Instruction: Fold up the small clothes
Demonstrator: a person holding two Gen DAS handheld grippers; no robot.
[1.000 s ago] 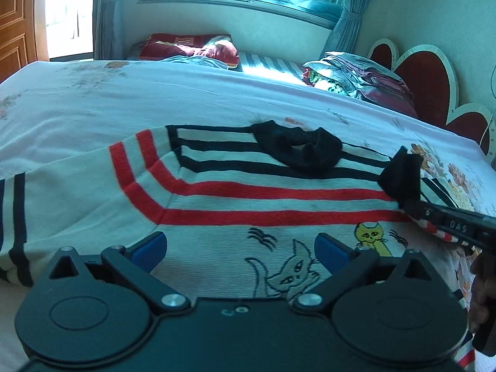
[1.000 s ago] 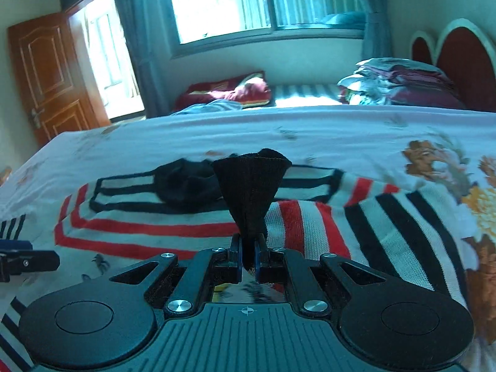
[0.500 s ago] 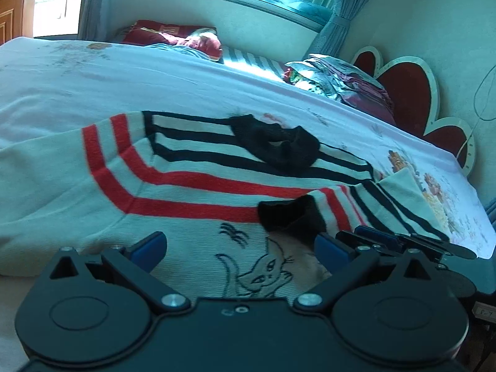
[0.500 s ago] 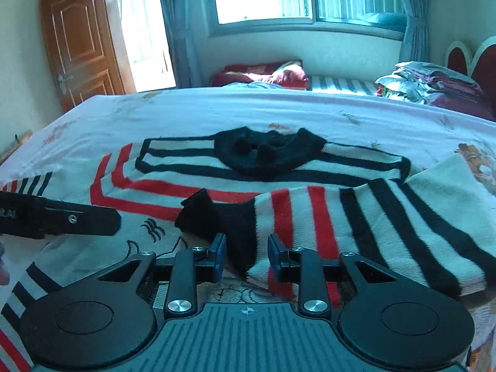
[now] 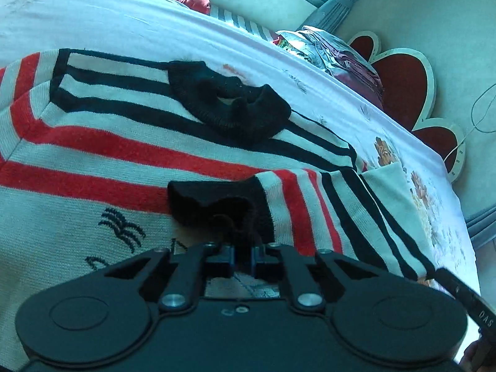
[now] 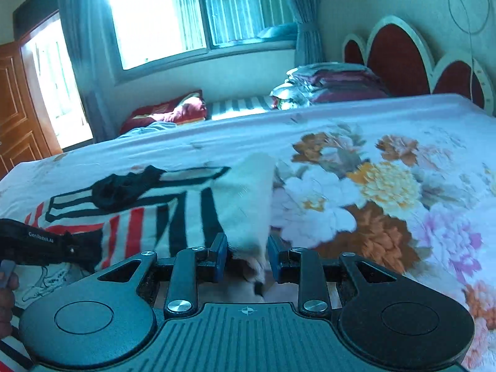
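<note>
A small white sweater [image 5: 102,155] with red and black stripes and a black collar [image 5: 229,108] lies flat on the bed. Its right sleeve [image 5: 313,214] is folded across the chest. My left gripper [image 5: 243,255] is shut on the sleeve's black cuff [image 5: 217,207]. In the right wrist view the sweater [image 6: 173,214] lies left of centre. My right gripper [image 6: 246,257] is open, with the sweater's white folded edge [image 6: 251,204] lying between its fingers. The left gripper [image 6: 37,245] shows at the left edge there.
The bed has a white floral sheet [image 6: 387,192]. A pile of folded clothes [image 6: 325,83] sits by the red headboard [image 6: 400,59]. A red pillow [image 6: 173,111] lies under the window. The right gripper's body [image 5: 465,297] shows low at right in the left wrist view.
The right gripper laid the sleeve across the chest, let go of the cuff and moved right to the folded edge. The left gripper moved in and shut on the cuff.
</note>
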